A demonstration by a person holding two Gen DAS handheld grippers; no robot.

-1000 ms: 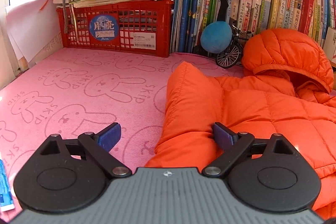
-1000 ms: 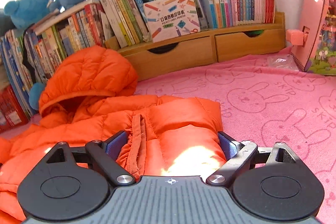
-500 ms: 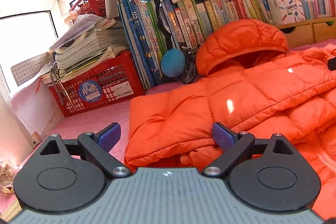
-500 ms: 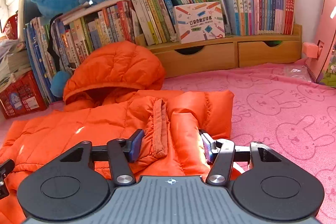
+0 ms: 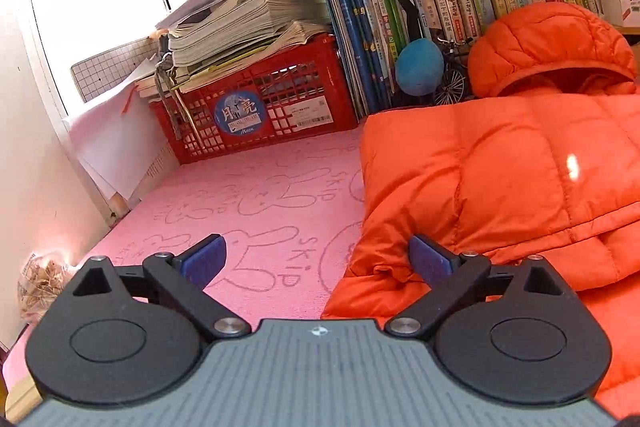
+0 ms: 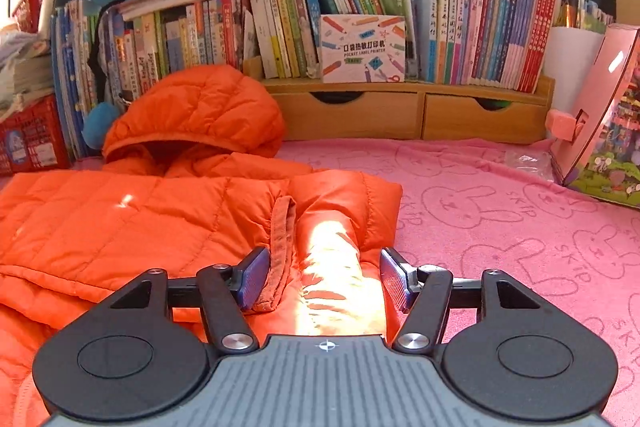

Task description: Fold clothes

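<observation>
So the puffy orange quilted hooded jacket [image 6: 160, 211] is lying on the pink bunny-print towel cloth [image 6: 520, 227], hood at the far end by the books, body running near to far. The right gripper [image 6: 324, 277] is the closer one: jaws spread wide either side of a folded-in sleeve with its cuff edge, not pinching it. The left gripper [image 5: 316, 259] is also open at the jacket's left edge, with only its right pad [image 5: 430, 259] touching fabric.
</observation>
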